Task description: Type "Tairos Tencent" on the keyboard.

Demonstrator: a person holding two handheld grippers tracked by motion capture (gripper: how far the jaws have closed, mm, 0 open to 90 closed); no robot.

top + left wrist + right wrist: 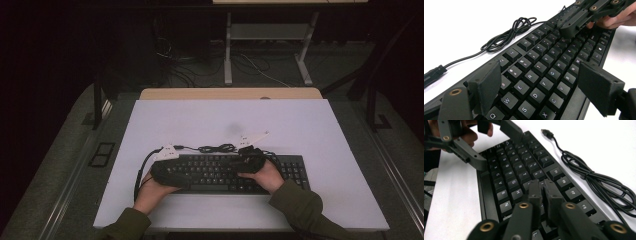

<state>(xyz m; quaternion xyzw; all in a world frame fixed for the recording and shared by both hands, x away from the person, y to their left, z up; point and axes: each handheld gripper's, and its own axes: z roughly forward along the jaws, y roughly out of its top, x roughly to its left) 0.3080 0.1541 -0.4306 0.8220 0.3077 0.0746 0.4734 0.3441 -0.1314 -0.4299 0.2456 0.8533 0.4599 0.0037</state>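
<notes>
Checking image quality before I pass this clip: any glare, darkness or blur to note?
High view: dim, the room beyond the table nearly black, the keyboard dark but sharp. Left gripper view: the table is blown out white, the key letters are readable, and the near left gripper is soft. Right gripper view: the right gripper up close is blurred and the cable clear.

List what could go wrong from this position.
The right gripper, jaws nearly closed, bears on the keyboard; pressing sideways could pop a keycap. The left gripper stands open over the left keys and could drag them. The coiled cable lies loose behind and could snag if the keyboard shifts.
</notes>
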